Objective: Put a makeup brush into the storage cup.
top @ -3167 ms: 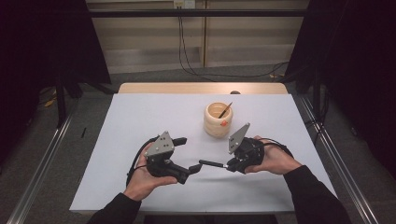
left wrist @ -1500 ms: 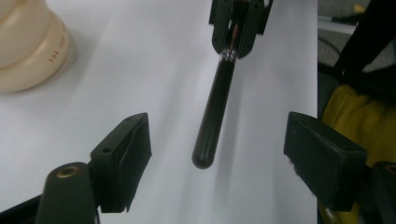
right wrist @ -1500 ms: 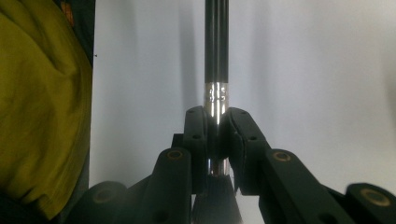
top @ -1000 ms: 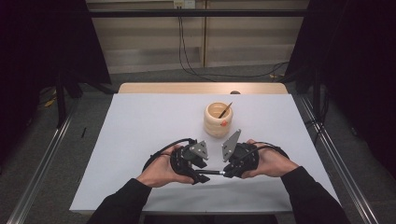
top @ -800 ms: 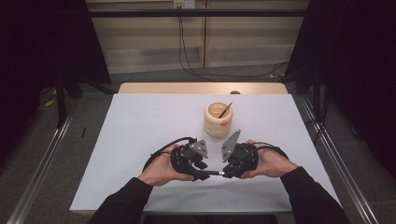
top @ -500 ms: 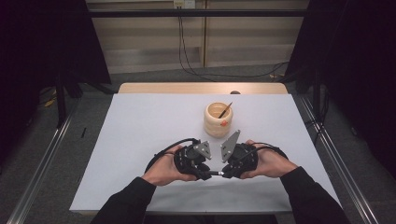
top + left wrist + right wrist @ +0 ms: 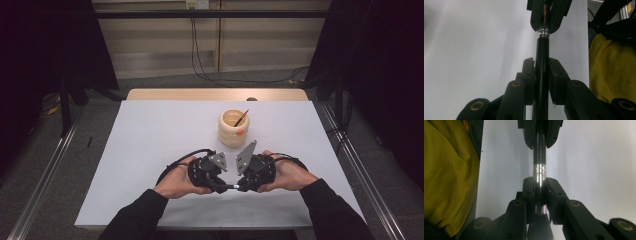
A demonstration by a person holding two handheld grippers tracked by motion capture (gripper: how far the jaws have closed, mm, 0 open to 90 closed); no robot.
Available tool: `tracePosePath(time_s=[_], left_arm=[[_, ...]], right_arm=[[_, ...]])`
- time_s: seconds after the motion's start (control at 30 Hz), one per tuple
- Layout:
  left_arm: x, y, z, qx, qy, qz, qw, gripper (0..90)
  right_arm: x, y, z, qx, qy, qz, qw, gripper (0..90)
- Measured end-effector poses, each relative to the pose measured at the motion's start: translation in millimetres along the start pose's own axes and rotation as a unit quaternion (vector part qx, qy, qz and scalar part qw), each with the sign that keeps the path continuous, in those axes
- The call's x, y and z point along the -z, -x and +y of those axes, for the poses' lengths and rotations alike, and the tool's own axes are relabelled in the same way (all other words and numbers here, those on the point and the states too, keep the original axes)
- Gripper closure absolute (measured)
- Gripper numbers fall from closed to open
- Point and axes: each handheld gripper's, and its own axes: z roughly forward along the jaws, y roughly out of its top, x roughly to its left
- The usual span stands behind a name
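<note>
Brush (image 7: 541, 75) pinched by left tongs (image 7: 541, 65) just closing, right tongs (image 7: 539, 185) clamping its metal ferrule, high view adds cup (image 7: 233, 129).

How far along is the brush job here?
Done: the right gripper is shut on the black brush. In hand: the left gripper has just been closing its jaws on the handle, so both hold it. Left, probably: one gripper lets go and the brush goes into the wooden cup beside the thin stick.
</note>
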Motion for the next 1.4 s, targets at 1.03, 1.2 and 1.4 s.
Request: tracePosePath(time_s=[1.03, 1.2, 1.4], left_arm=[[6.7, 3.1, -8.1, 0.025, 0.044, -0.012, 0.9986, 79.7], [8.6, 2.6, -12.2, 0.036, 0.054, -0.011, 0.9978, 79.7], [11.1, 2.8, -17.7, 0.046, 0.069, -0.006, 0.9966, 79.6]], right_arm=[[1.1, 9.1, -8.1, -0.011, 0.051, 0.014, 0.9985, 64.3], [3.9, 10.0, -11.0, -0.024, 0.065, 0.015, 0.9975, 55.7], [5.1, 11.5, -14.5, -0.039, 0.085, 0.002, 0.9956, 44.2]])
